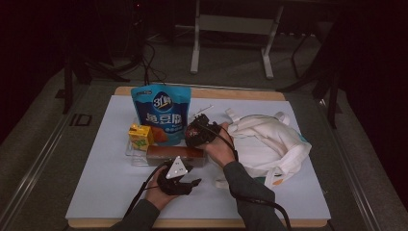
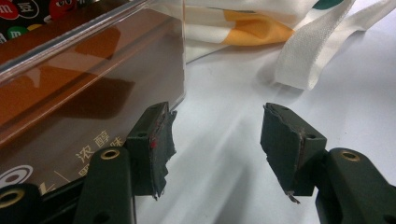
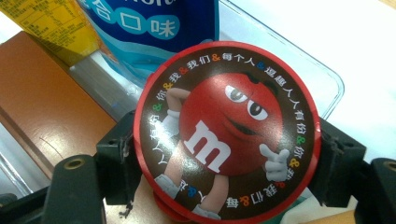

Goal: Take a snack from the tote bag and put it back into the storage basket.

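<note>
Over the clear tray (image 1: 131, 153) at counter centre, your right gripper (image 1: 198, 131) has its fingers (image 3: 116, 154) clenched on the round M&M tub (image 3: 227, 128), one pad on each side of the lid rim, so the tub sits lifted above the tray, next to the blue pouch (image 1: 161, 111); likely you're carrying it toward the white bag (image 1: 269, 139) lying open at the right, though direction can't be told. Your left gripper (image 1: 179, 179) waits near the front edge with fingers (image 2: 154, 144) released, nothing between them, just beside the brown box (image 1: 176, 154), probably next to grab. Yellow carton (image 1: 140, 135) stands in the tray by the pouch. Counter (image 1: 110, 192) is a white sheet on a wooden board; room is dark, with cables and a metal frame behind.
</note>
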`<state>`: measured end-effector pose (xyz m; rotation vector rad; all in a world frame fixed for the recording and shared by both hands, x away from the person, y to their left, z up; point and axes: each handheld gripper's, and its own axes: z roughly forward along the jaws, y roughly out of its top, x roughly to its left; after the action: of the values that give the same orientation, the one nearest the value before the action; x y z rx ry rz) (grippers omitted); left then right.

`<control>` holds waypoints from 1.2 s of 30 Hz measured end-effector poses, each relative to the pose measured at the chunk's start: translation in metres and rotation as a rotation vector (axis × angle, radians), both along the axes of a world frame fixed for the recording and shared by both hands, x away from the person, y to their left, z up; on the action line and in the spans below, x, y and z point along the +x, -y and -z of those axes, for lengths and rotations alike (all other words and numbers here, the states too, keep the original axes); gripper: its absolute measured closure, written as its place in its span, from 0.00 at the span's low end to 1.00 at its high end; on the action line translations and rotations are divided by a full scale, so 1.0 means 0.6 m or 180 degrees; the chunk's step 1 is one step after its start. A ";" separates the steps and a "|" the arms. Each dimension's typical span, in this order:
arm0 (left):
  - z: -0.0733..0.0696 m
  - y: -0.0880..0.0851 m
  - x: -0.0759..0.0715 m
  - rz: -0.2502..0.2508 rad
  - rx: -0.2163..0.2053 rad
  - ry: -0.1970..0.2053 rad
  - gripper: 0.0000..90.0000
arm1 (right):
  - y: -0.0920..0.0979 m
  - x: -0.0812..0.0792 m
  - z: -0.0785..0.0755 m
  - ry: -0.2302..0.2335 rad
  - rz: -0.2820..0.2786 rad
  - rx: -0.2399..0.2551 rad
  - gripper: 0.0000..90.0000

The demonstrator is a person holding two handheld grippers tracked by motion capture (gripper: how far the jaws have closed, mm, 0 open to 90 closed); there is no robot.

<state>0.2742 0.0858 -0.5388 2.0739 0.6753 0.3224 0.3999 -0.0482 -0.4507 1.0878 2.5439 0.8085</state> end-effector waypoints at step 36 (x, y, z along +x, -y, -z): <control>0.000 0.000 0.000 0.0000 0.0016 -0.0001 0.48 | 0.023 -0.017 -0.039 0.0166 -0.0064 0.0161 0.35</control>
<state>0.2743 0.0857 -0.5386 2.0788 0.6755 0.3242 0.3895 -0.0620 -0.4273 1.0436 2.5078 0.8990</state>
